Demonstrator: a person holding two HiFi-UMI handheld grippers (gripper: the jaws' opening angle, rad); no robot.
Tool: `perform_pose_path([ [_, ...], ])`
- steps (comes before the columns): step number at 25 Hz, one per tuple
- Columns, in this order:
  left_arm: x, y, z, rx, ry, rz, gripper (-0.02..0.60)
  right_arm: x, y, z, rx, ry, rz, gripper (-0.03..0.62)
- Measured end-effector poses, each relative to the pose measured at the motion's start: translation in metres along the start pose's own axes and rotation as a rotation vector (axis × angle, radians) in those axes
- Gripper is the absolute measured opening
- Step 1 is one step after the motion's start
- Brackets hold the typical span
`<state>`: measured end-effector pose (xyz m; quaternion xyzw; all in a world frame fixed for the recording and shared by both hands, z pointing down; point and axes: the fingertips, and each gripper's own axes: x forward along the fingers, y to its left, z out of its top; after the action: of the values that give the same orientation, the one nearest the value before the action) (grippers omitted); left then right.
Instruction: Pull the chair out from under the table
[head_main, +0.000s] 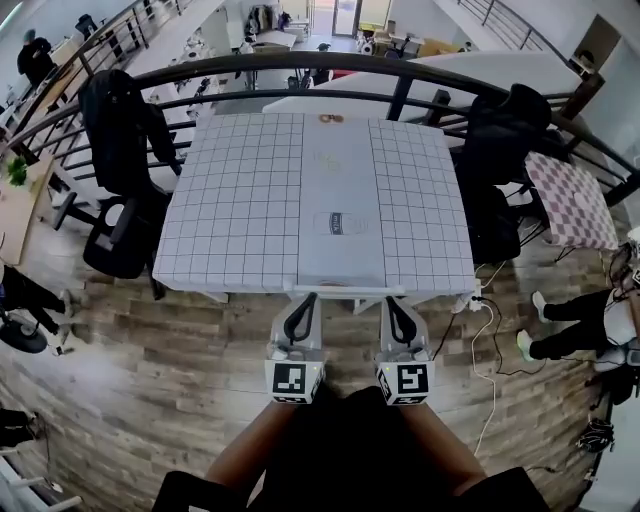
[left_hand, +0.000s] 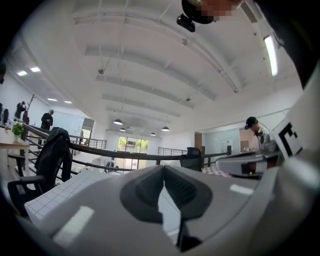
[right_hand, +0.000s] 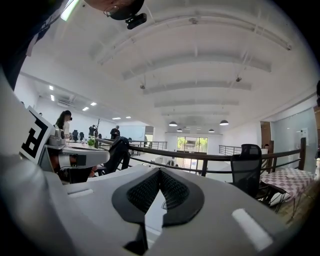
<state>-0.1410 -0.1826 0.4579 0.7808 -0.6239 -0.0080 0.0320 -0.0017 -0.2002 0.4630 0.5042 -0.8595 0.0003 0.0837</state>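
A square table (head_main: 240, 200) with a grid-printed white top stands in front of me. A thin white bar (head_main: 345, 291) and pale legs peek out just below its near edge; whatever chair is under there is otherwise hidden by the top. My left gripper (head_main: 302, 302) and right gripper (head_main: 398, 304) point level at that near edge, side by side, one at each end of the bar. Both are shut with nothing between the jaws. In the left gripper view the left gripper (left_hand: 163, 168) looks across the table top (left_hand: 60, 195). The right gripper (right_hand: 160, 171) also looks across it.
A black office chair (head_main: 120, 200) with a jacket over it stands left of the table. Another black chair (head_main: 500, 170) is at the right. A curved dark railing (head_main: 300, 65) runs behind. A white cable (head_main: 490, 340) lies on the wood floor at right, near a person's legs (head_main: 570, 310).
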Motion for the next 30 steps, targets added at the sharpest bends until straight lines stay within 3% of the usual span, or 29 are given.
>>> perform_pose_path([
  [5, 0.017, -0.005, -0.008, -0.004, 0.016, 0.007, 0.009, 0.014, -0.009, -0.008, 0.025, 0.057, 0.041, -0.005],
  [14, 0.036, -0.034, -0.007, 0.057, 0.06, 0.022, 0.009, 0.021, -0.039, -0.013, 0.049, 0.061, 0.106, -0.005],
  [20, 0.031, -0.05, -0.018, 0.047, 0.082, 0.047, 0.009, 0.008, -0.049, -0.025, 0.067, 0.031, 0.131, -0.005],
  [23, 0.034, -0.042, -0.025, 0.034, 0.151, 0.039, 0.009, 0.017, -0.054, -0.034, 0.06, 0.058, 0.147, -0.005],
  [27, 0.033, -0.026, -0.031, 0.042, 0.272, -0.017, 0.009, 0.027, -0.031, -0.011, 0.055, 0.156, 0.189, -0.005],
  [30, 0.038, -0.041, -0.055, 0.094, 0.359, -0.116, 0.009, 0.023, -0.022, -0.034, -0.015, 0.242, 0.306, -0.004],
])
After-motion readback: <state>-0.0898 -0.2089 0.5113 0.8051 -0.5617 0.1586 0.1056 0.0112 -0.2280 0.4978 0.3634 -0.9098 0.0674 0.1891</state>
